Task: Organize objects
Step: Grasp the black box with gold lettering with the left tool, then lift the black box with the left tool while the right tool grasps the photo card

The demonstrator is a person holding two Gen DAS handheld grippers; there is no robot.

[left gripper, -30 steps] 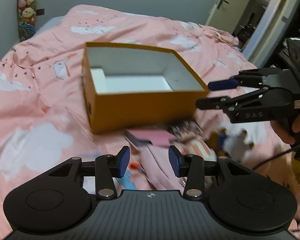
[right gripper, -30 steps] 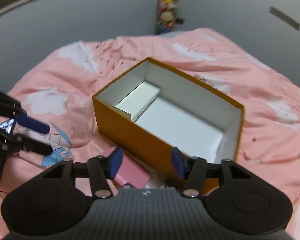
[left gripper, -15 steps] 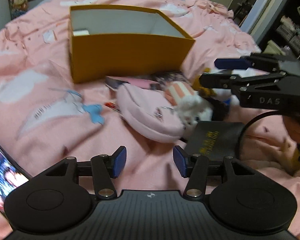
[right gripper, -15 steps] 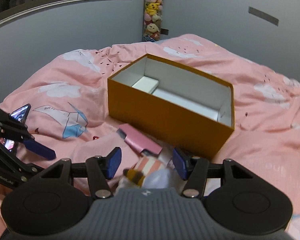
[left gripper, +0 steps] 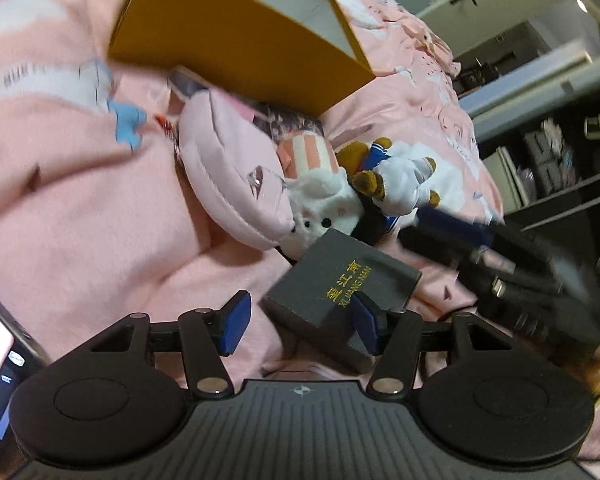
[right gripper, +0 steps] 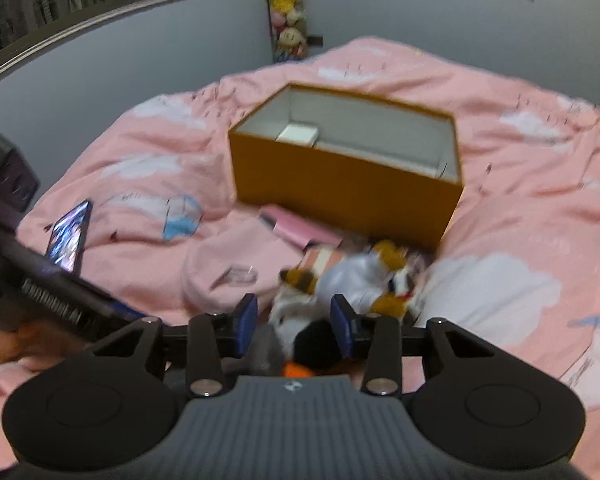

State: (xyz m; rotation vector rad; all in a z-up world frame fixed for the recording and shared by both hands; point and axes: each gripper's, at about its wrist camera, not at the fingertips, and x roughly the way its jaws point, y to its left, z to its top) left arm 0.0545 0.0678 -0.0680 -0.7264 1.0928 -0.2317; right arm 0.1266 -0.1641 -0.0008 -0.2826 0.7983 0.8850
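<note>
An open orange box (left gripper: 236, 40) (right gripper: 340, 184) stands on the pink bed, with a small white box (right gripper: 298, 134) inside. In front lies a pile: a pink pouch (left gripper: 228, 168) (right gripper: 228, 268), a white plush with a striped hat (left gripper: 320, 196), a brown bear plush in white (left gripper: 396, 180) (right gripper: 356, 276) and a dark grey box with gold lettering (left gripper: 340, 276). My left gripper (left gripper: 300, 326) is opening, its jaws around the grey box's near corner without pressing. My right gripper (right gripper: 294, 328) is closing with a blurred black-and-white plush between its jaws, a gap still showing on the left.
A phone with a lit screen (right gripper: 68, 236) lies on the quilt at the left. A flat pink case (right gripper: 296, 232) sits against the orange box. Plush toys hang on the grey wall (right gripper: 286, 20). A doorway and shelves (left gripper: 540, 120) stand beyond the bed's right edge.
Both grippers drew back from the orange box and came down over the pile. The left one rolled and its jaws widened over the grey box. The right jaws narrowed around the plush.
</note>
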